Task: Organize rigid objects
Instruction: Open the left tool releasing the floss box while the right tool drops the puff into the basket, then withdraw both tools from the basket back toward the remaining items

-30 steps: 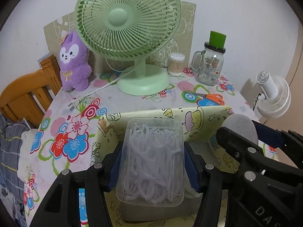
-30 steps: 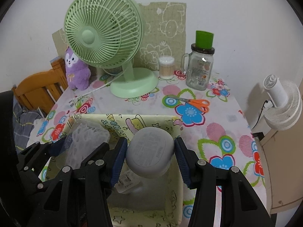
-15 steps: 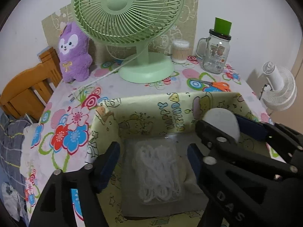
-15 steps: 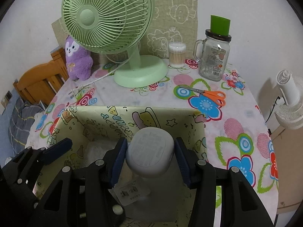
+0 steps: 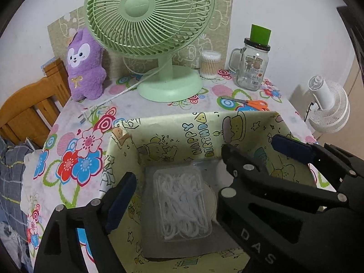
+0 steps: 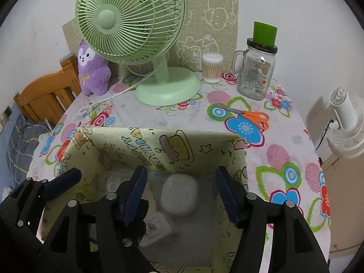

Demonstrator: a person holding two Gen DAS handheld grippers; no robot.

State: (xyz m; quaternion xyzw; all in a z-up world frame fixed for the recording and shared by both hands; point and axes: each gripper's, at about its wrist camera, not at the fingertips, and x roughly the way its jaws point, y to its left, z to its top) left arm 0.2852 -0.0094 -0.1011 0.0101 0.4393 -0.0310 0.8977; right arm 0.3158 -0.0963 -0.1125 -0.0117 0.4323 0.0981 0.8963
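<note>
Both items lie inside the yellow cartoon-print box [image 5: 204,134]: the clear plastic case of white floss picks [image 5: 182,204] beneath the wide left gripper [image 5: 173,195], and the grey rounded case [image 6: 179,194] between the right gripper [image 6: 182,193] jaws, which have just been opening and now stand clear of it. Lifting out carelessly could snag a box wall or knock the crowded grippers together.

box [image 6: 186,145] mouth: open above | floor: floss-pick case [image 5: 182,204], grey case [image 6: 179,194], seemingly little bare room | beyond: green fan [image 6: 168,88], scissors [image 6: 250,116] on surface
</note>
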